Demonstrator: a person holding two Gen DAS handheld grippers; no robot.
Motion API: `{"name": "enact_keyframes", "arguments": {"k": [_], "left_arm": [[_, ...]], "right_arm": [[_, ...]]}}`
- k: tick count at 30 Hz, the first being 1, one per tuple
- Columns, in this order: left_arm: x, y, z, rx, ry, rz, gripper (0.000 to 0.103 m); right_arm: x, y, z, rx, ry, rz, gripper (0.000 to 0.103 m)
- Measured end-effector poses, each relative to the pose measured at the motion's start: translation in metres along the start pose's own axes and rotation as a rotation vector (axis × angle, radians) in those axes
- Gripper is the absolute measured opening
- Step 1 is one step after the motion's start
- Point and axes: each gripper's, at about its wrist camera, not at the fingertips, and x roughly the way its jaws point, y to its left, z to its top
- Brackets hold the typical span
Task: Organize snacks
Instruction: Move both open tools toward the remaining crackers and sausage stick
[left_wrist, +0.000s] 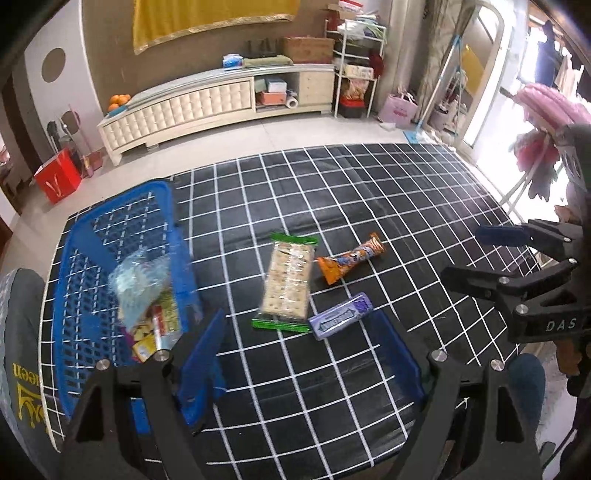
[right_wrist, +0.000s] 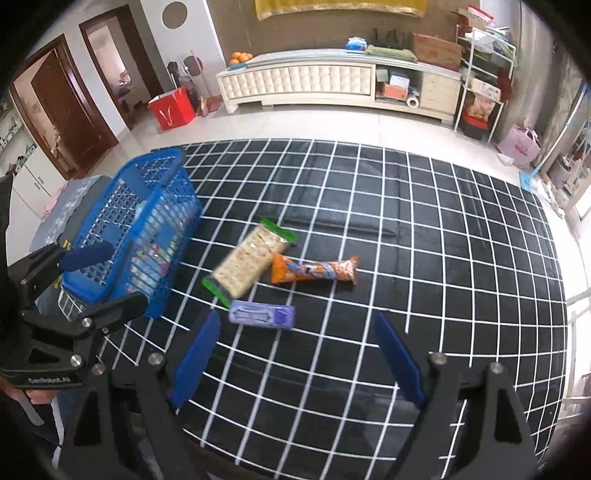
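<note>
Three snacks lying loose mid-table right of blue basket (left_wrist: 110, 258): cracker pack (left_wrist: 288, 280), orange wrapper (left_wrist: 349, 258), purple box (left_wrist: 340, 314). I'm hovering left gripper (left_wrist: 306, 354) and right gripper (right_wrist: 295, 354), both spread wide, gripping nothing, lining up for pickup.

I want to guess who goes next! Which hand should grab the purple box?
Probably the left gripper: the purple box lies just ahead of its open jaws, and the blue basket sits on its side. The right gripper is open too.
</note>
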Motion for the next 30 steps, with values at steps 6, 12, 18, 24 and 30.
{"name": "enact_keyframes", "arguments": {"k": [6, 12, 18, 24, 30], "left_arm": [[0.027, -0.013, 0.000, -0.001, 0.034, -0.004, 0.081], [0.052, -0.021, -0.010, -0.030, 0.073, -0.028, 0.081], [0.069, -0.024, -0.016, -0.031, 0.090, 0.000, 0.081], [0.089, -0.013, -0.019, -0.092, 0.117, -0.013, 0.081], [0.098, -0.009, -0.021, -0.086, 0.128, 0.012, 0.081]], "right_arm": [[0.017, -0.019, -0.001, -0.040, -0.012, 0.004, 0.088], [0.041, -0.026, -0.001, -0.154, -0.027, 0.020, 0.088], [0.075, -0.026, -0.001, -0.279, 0.005, 0.047, 0.088], [0.105, -0.023, 0.007, -0.398, 0.058, 0.058, 0.083], [0.133, -0.013, 0.019, -0.519, 0.107, 0.065, 0.079]]}}
